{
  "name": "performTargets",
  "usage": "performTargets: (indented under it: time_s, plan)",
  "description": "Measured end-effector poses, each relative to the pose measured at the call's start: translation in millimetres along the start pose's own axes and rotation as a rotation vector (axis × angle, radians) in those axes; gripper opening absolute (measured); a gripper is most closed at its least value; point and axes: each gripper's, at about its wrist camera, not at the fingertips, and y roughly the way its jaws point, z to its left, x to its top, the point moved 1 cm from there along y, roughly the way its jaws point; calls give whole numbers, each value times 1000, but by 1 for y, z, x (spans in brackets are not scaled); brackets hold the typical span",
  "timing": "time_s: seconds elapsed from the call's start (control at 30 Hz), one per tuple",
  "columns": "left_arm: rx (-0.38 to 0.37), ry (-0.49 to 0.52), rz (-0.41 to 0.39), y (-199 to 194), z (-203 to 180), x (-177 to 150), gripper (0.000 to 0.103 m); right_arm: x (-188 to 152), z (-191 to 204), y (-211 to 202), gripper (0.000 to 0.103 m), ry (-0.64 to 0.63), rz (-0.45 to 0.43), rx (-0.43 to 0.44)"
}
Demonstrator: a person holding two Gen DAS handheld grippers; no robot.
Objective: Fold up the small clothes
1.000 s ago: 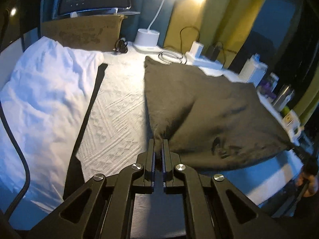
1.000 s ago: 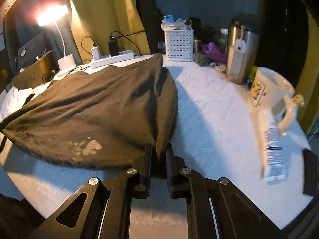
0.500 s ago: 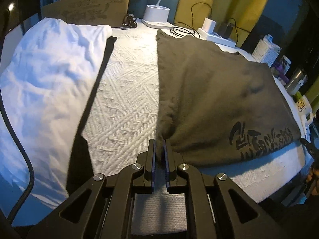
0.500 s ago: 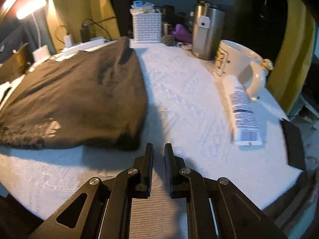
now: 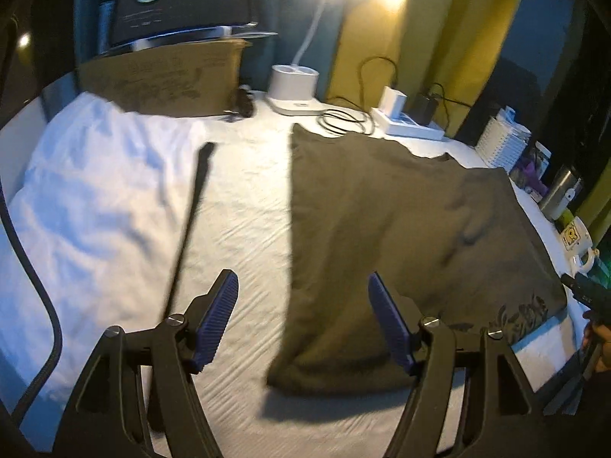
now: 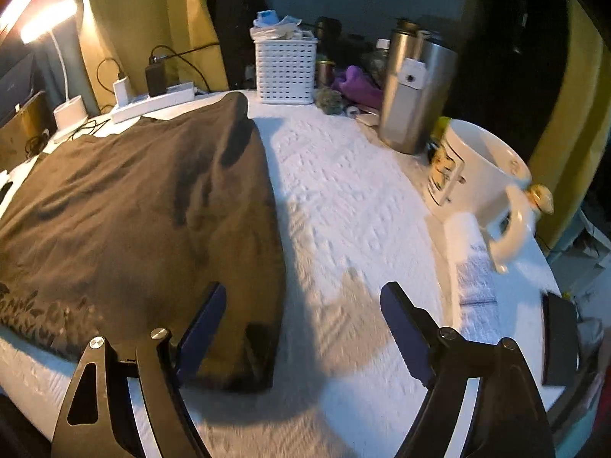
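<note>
- Left gripper (image 5: 301,318) spread wide and opening further, blue pads clear of the cloth, nothing pinched; near left corner of the dark shirt (image 5: 401,236) lying on the table between the fingers, under them.
- Right gripper (image 6: 303,326) likewise parted and opening, nothing clamped; left pad hovering over the shirt's near right corner (image 6: 145,210), right pad over bare white tablecloth (image 6: 343,198).
- Lying flat on the cloth, doubled over, with a printed pattern along its near edge and its far edge close to the power strip.
- Left of the shirt in the left wrist view: strip of bare tablecloth (image 5: 244,206), then a rumpled white garment (image 5: 95,198) with a thin dark strap (image 5: 191,225) along its edge.
- Right of the shirt in the right wrist view: white tube (image 6: 473,267) lying just beside a white mug (image 6: 477,179), blurred; dark flat object (image 6: 559,336) at the table edge.
- Further back: steel tumbler (image 6: 416,91), white perforated basket (image 6: 286,68) stuffed with small items, purple item (image 6: 359,84) between them.
- At the far edge: white power strip (image 6: 152,103) with plugged chargers, lit desk lamp (image 5: 294,87) on a white base, brown cardboard box (image 5: 164,80) with a black device (image 5: 179,4) on top.
- Behind everything, yellow curtain (image 6: 145,15) and dark wall.
</note>
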Motion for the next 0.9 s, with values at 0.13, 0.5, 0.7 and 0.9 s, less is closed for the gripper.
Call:
performTargets:
  time_s: [0.13, 0.5, 0.7, 0.9]
  plan:
    - [-36, 55, 7, 20, -25, 12, 71, 19, 4, 10, 84, -21, -24, 20]
    - [-62, 124, 65, 78, -60, 48, 71, 93, 12, 70, 66, -66, -42, 91]
    - [-48, 111, 78, 105, -57, 64, 71, 120, 27, 98, 62, -106, -29, 111]
    - [-42, 119, 94, 127, -60, 81, 71, 137, 35, 121, 61, -125, -17, 115]
